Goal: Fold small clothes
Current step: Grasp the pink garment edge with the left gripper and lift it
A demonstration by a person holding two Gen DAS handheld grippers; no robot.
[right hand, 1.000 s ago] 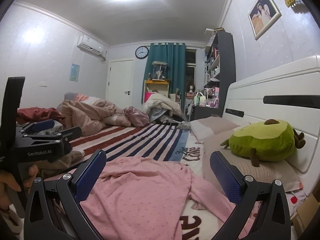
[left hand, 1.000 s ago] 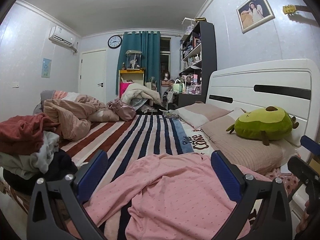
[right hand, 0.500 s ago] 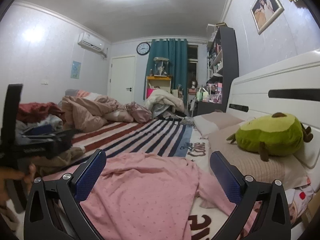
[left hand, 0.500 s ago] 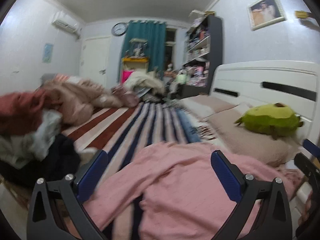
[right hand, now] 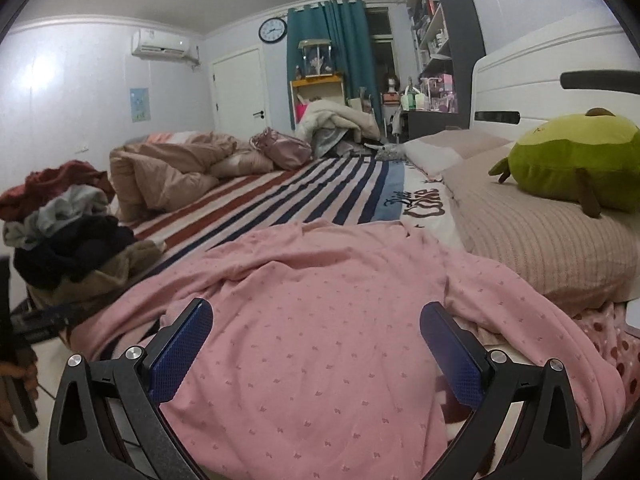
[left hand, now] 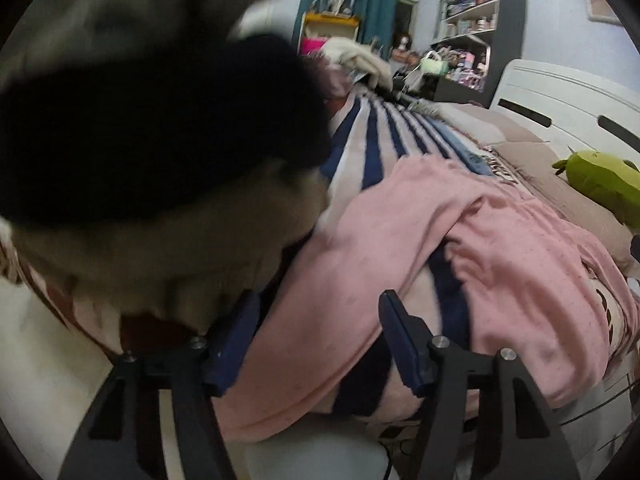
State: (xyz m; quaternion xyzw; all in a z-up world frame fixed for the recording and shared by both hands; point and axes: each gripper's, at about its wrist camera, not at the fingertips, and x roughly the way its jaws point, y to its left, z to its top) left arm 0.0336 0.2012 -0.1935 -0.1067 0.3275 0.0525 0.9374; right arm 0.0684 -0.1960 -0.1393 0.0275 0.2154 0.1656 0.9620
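1. Bed (right hand: 320, 184): striped sheet in red, navy and white, headboard at the right.
2. Pink garment (right hand: 320, 320): spread out rumpled on the near edge of the bed, patterned with small dots; one part trails right toward the pillow (right hand: 540, 232). In the left wrist view the same garment (left hand: 400, 248) drapes over the bed's edge.
3. Clothes pile (right hand: 72, 224): heaped at the left edge of the bed, with red, grey, dark and tan pieces. In the left wrist view it looms very close and blurred.
4. Crumpled duvet (right hand: 168, 172): beige, lying far back on the bed.
5. Shelf unit (right hand: 444, 40): dark, against the right wall, its compartments packed with small items too small to tell apart.
6. Green plush toy (right hand: 572, 160): lying on the pillow.
7. Right gripper (right hand: 316, 348): jaws spread wide, just over the pink garment, nothing pinched.
8. Left gripper (left hand: 316, 336): jaws closing, an edge of pink garment between them; pads not visibly pressing it.
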